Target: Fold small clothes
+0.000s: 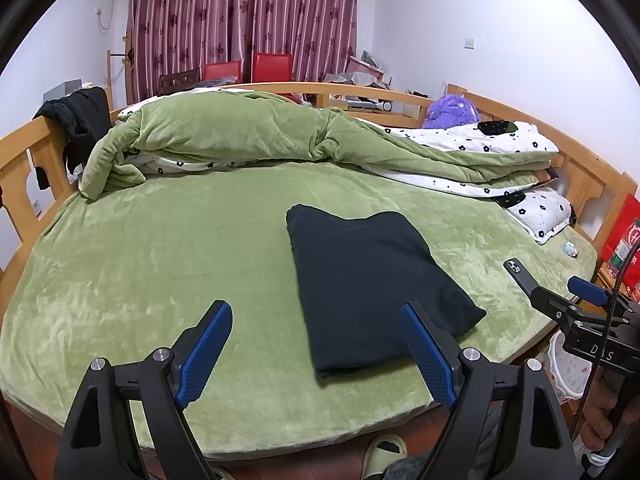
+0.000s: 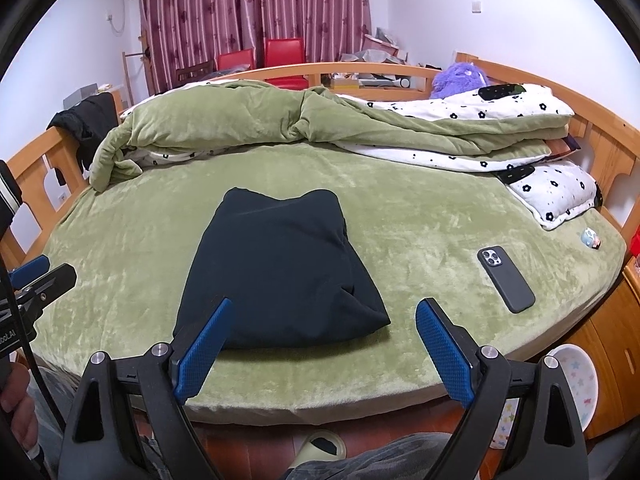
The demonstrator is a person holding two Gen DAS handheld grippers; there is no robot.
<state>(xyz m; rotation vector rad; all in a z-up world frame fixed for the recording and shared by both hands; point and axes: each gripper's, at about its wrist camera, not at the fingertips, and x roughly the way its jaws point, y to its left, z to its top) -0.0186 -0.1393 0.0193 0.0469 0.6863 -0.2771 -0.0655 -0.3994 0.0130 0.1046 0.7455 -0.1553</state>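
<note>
folded black garment [image 1: 372, 280] lies near bed edge [image 1: 280, 432]; left tool [image 1: 316, 354] and right tool [image 2: 320, 350] gape empty.

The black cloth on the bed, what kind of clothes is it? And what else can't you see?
- Black cloth: folded shut in both views, so its kind stays hidden.
- Cloth's near corner, left wrist view: behind a pad of the left tongs.
- Slipper, right wrist view: partly hidden behind the bed edge and the right tongs.
- Small toy by the pillow: too small to identify.
</note>
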